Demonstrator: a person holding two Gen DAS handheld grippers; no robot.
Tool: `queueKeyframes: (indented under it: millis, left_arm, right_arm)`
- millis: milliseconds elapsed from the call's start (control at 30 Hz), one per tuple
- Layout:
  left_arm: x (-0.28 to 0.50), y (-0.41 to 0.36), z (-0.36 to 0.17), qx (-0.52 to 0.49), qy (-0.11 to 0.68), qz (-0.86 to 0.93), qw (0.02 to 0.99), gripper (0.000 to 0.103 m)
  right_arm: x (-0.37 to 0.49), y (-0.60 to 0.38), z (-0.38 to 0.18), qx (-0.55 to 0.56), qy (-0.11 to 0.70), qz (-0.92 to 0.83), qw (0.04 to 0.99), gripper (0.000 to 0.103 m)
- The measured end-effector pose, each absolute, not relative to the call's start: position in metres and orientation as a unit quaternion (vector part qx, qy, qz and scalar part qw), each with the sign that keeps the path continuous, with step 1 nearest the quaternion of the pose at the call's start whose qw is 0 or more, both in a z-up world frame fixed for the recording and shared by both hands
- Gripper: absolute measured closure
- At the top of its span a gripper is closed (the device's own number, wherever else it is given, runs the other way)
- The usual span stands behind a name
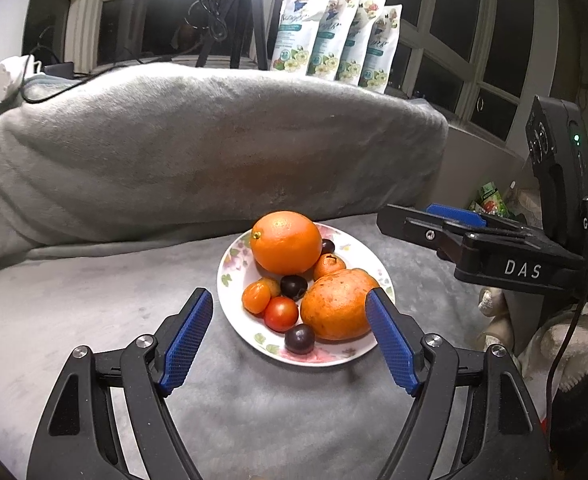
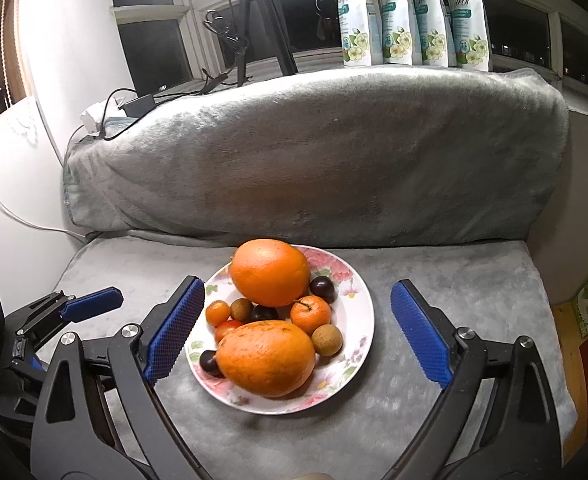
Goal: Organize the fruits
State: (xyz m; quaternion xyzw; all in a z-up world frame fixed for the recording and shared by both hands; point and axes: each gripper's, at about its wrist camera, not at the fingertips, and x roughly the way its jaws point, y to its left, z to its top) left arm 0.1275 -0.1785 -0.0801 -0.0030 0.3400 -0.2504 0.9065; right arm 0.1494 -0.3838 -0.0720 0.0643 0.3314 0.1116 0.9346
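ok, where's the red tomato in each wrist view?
Left wrist: tomato at the plate's near left, fully visible, between the open fingers.
Right wrist: tomato left of centre, half hidden behind the near orange.
Shared landmark: the floral plate.

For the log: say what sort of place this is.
Probably a home living room at night: a sofa under a grey blanket, dark windows behind, and a flowered plate of fruit.
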Motion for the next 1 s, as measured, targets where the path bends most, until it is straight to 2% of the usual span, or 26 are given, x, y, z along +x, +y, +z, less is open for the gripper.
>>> queueKeyframes:
  millis: [700,1000]
  left_arm:
    - [0.074,-0.137,-0.064,-0.015,0.317,-0.224,0.922,0.024]
    - [0.064,-0.13,-0.064,-0.013,0.318,-0.215,0.923,0.024]
  right_arm:
    - [0.073,-0.362,-0.067,0.038,0.301,0.088,0.949,0.007]
    - [0.055,-0.37,-0.076,0.067,0.313,0.084,0.944,0.007]
